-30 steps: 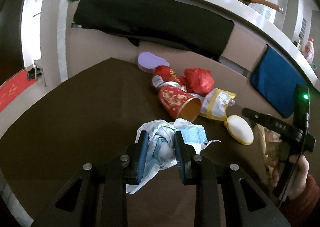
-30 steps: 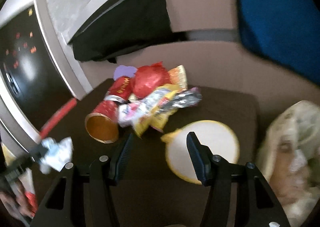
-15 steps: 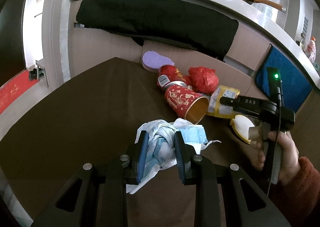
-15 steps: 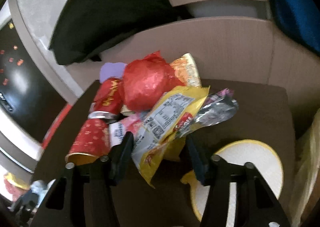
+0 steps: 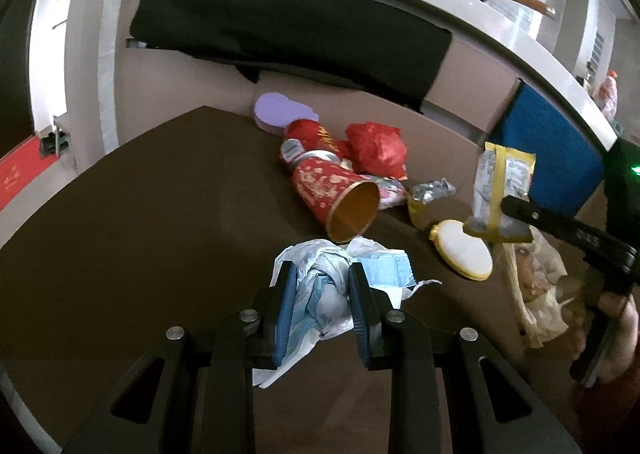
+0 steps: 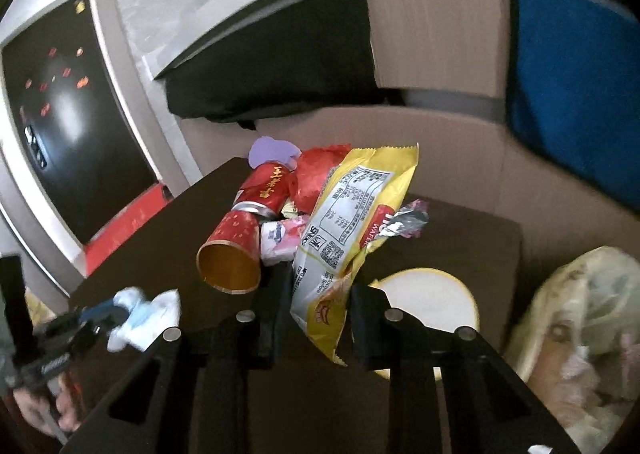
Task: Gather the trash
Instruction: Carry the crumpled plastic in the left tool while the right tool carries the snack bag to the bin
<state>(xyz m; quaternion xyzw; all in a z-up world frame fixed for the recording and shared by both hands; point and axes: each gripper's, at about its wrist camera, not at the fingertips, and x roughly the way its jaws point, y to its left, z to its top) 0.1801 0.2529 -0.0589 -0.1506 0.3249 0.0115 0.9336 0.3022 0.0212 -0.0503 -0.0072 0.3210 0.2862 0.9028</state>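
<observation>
My left gripper (image 5: pixel 320 286) is shut on a crumpled white and blue tissue wad (image 5: pixel 326 290) just above the dark brown table (image 5: pixel 140 221). My right gripper (image 6: pixel 320 294) is shut on a yellow wafer wrapper (image 6: pixel 352 205) and holds it lifted off the table; the wrapper also shows in the left wrist view (image 5: pixel 498 185). On the table remain a red paper cup (image 5: pixel 336 193) on its side, a red can (image 5: pixel 308 135), a red crumpled bag (image 5: pixel 378 147), a silver wrapper (image 5: pixel 432 189) and a yellow-rimmed white lid (image 5: pixel 464 250).
A trash bag (image 6: pixel 580 326) of pale plastic hangs open at the table's right edge. A purple foam piece (image 5: pixel 280 113) lies at the back by a cardboard wall (image 6: pixel 440 141). A black cloth (image 5: pixel 280 29) and a blue cloth (image 5: pixel 560 157) hang behind.
My right gripper reached into the pile, shut on the yellow wrapper and lifted it back toward the right. My left gripper has kept still with the tissue wad.
</observation>
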